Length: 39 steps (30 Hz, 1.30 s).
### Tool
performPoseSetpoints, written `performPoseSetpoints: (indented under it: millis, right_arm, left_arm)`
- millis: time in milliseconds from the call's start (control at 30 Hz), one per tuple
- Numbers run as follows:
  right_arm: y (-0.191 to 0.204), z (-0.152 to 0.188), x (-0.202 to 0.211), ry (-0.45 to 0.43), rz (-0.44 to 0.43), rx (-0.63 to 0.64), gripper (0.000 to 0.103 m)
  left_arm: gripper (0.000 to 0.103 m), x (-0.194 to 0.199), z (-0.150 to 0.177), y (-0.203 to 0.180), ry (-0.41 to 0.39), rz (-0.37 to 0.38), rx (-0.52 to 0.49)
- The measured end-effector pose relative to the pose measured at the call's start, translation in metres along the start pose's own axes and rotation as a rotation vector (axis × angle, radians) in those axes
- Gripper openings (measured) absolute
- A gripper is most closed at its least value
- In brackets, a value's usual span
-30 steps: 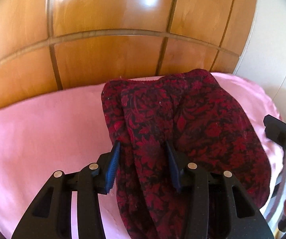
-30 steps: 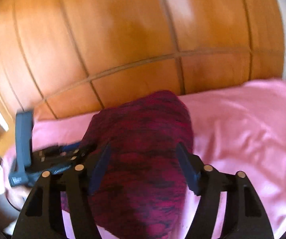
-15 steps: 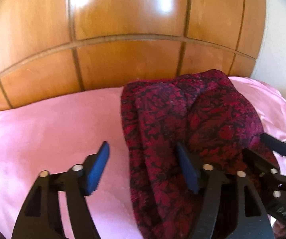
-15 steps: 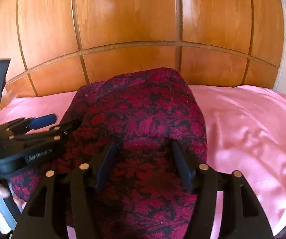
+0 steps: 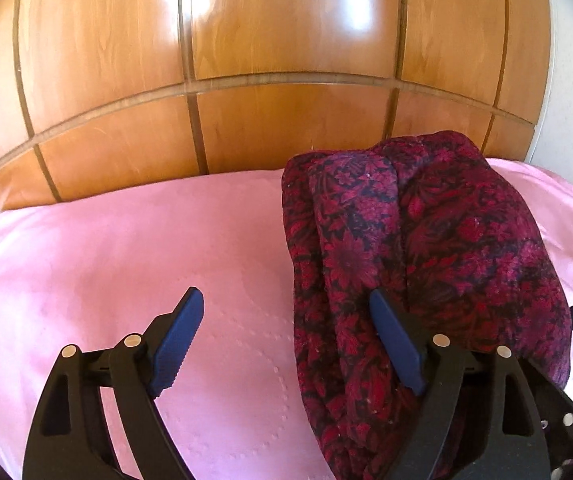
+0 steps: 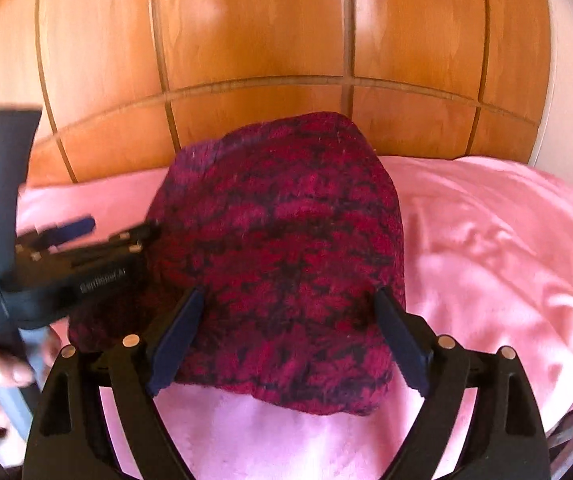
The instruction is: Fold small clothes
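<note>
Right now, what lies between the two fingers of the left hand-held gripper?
In the left wrist view, the left hand-held gripper is open: mostly bare pink sheet, with the left edge of the folded dark red floral garment by its right finger.

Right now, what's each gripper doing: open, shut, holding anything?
Left gripper: jaws just opened wide, holding nothing; the folded red floral garment lies partly between them.
Right gripper: jaws just opened wide, holding nothing; the garment lies loose between them.

Blurred white lettering on left tool point(image 6: 82, 236), unreadable
</note>
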State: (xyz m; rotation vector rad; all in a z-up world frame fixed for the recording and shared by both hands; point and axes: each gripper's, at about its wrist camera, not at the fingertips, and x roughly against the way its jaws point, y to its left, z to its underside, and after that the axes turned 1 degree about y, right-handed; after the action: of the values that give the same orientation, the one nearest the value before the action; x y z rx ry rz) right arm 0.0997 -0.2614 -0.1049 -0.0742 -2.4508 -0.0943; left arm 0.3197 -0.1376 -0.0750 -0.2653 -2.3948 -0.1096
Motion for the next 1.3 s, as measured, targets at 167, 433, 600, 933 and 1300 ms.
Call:
performPoseSetpoints:
  millis: [167,433,600,933,1300]
  right_arm:
    - [0.007,-0.004,0.019,-0.037,0.014,0.001,0.088]
    - [0.021,0.008,0.054,-0.112,0.09,-0.007,0.1]
    - [0.022,0.016,0.07,-0.143,0.143,-0.059,0.1]
    - [0.027,0.027,0.079,-0.146,0.191,-0.098,0.1]
    - [0.028,0.036,0.078,-0.131,0.224,-0.094,0.1]
  left_arm:
    - [0.084,0.032,0.0,0.005,-0.041,0.019,0.046]
    - [0.092,0.075,0.015,0.011,-0.1,0.016,0.087]
    - [0.092,0.094,0.028,0.016,-0.115,0.008,0.103]
    - [0.099,0.121,0.043,0.017,-0.147,0.009,0.102]
    - [0.099,0.131,0.044,0.014,-0.161,0.012,0.104]
